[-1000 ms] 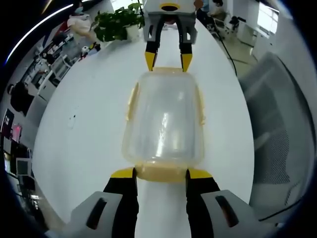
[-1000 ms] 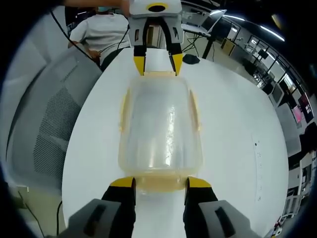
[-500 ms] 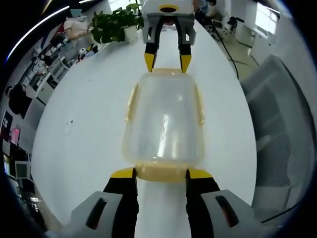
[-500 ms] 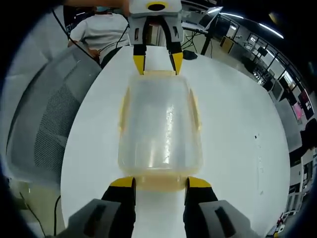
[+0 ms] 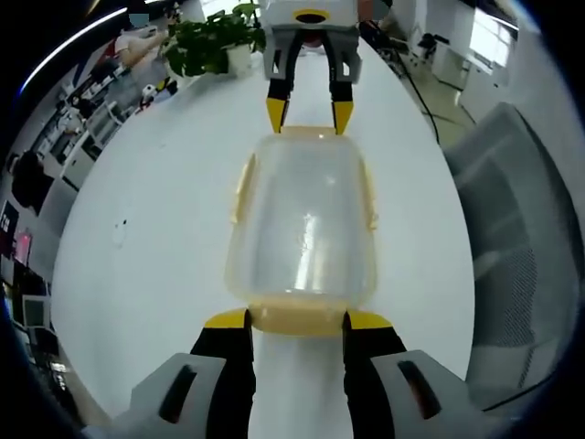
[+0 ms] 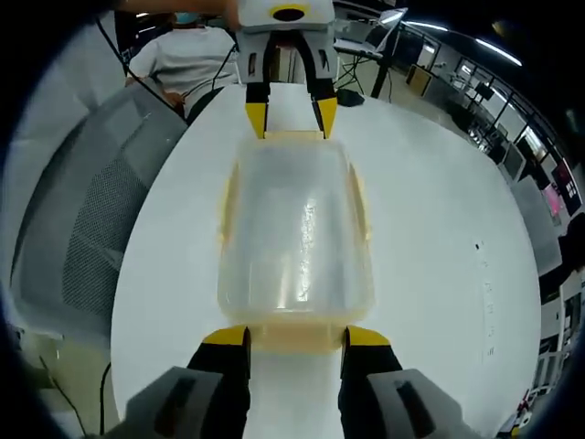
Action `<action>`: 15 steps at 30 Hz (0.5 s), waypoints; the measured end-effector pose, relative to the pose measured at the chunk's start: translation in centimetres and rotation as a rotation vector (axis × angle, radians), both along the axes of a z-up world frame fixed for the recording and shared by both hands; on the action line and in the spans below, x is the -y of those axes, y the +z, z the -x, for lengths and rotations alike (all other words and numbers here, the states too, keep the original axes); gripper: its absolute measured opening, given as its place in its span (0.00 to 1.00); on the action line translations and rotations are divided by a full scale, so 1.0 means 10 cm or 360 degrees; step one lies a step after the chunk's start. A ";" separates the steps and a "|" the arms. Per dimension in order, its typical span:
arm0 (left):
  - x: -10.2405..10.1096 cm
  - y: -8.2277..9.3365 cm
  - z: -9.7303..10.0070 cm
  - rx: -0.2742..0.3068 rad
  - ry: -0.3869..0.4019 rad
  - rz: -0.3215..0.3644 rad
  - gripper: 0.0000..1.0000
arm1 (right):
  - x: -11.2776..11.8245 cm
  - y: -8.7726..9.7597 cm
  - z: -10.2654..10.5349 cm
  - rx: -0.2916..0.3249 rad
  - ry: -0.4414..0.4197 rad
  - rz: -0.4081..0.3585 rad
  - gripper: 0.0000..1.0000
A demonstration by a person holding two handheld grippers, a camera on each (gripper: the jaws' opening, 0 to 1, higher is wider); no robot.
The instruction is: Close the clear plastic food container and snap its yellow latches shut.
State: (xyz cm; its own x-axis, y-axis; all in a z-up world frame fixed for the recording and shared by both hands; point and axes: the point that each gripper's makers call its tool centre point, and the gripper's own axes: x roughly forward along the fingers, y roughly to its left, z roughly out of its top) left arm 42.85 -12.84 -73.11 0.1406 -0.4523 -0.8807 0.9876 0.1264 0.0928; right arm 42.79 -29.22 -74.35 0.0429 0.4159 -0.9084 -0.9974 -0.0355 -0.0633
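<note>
In the left gripper view, the left gripper rises from the bottom edge with its two yellow-tipped jaws spread wide, one on each side of the near yellow latch of the clear plastic food container. The jaw tips sit just beside the latch's ends; whether they touch it cannot be told. The container lies directly ahead of this gripper on the white table, its lid on top, running lengthwise away from the jaws. Pale yellow side latches lie along both long edges. At the container's far end the right gripper points back toward the camera, its yellow tips apart and resting at the far latch. Beyond it, to the left, stands a green potted plant; off to the right of the table is a grey mesh chair.

In the right gripper view, the right gripper likewise holds its jaws wide, straddling the yellow latch at its own end of the container. The left gripper faces it at the far end, tips apart on the far latch. A grey mesh chair stands left of the table, and a person in a light shirt sits beyond, further off.
</note>
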 end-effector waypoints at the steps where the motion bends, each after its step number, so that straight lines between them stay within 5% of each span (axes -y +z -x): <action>1: 0.00 -0.01 0.00 -0.0002 0.0000 -0.0002 0.35 | 0.00 0.00 0.00 -0.0001 0.0000 -0.0003 0.35; 15: -0.01 -0.06 0.00 -0.0033 -0.0013 0.0035 0.34 | -0.01 -0.02 0.00 -0.0029 0.0004 0.0001 0.35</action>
State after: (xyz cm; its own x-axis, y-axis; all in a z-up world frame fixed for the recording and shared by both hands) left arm 42.80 -12.74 -73.75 0.1186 -0.4725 -0.8733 0.9903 0.1201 0.0695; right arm 42.78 -29.14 -74.52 0.0251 0.4153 -0.9093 -0.9983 -0.0379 -0.0448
